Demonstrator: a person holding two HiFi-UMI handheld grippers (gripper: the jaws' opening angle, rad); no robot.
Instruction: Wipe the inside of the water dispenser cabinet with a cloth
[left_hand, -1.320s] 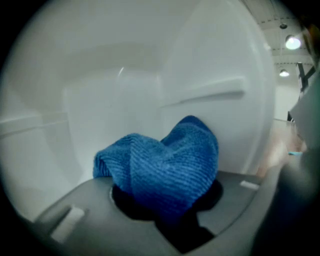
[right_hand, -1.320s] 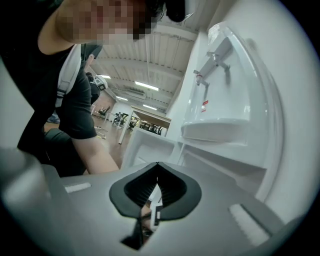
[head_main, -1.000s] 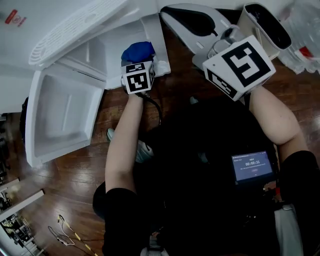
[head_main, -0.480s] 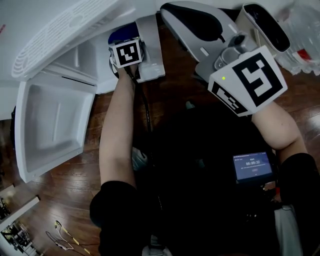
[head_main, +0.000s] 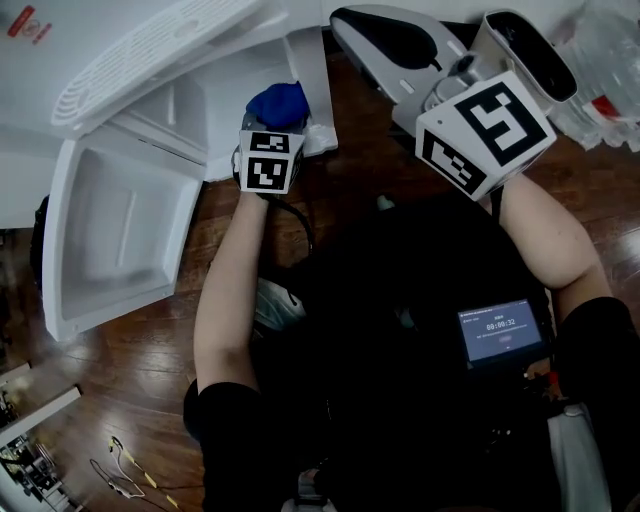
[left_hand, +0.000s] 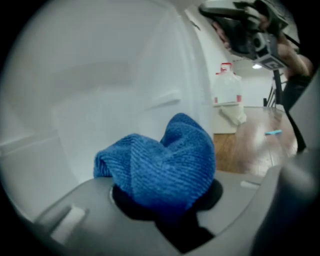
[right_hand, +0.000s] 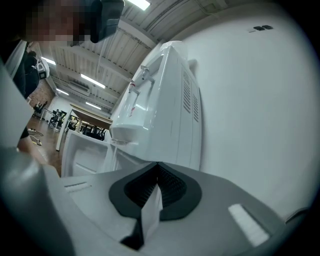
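Your left tool (left_hand: 167, 212) is clamped on the blue cloth (head_main: 278, 103). In the head view the cloth sits top centre, at the right edge of the open white cabinet (head_main: 185, 110). Your right tool (right_hand: 150, 202) is at upper right, jaws together and empty.

Open lab hall, strip lights (right_hand: 92, 80) under bare ceiling (right_hand: 165, 20), wood floor (head_main: 130, 360)

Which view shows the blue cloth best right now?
The left gripper view: the blue cloth fills the centre, bunched in the left gripper's fingers. The head view shows only a tuft beyond the marker cube. The right gripper view misses it.
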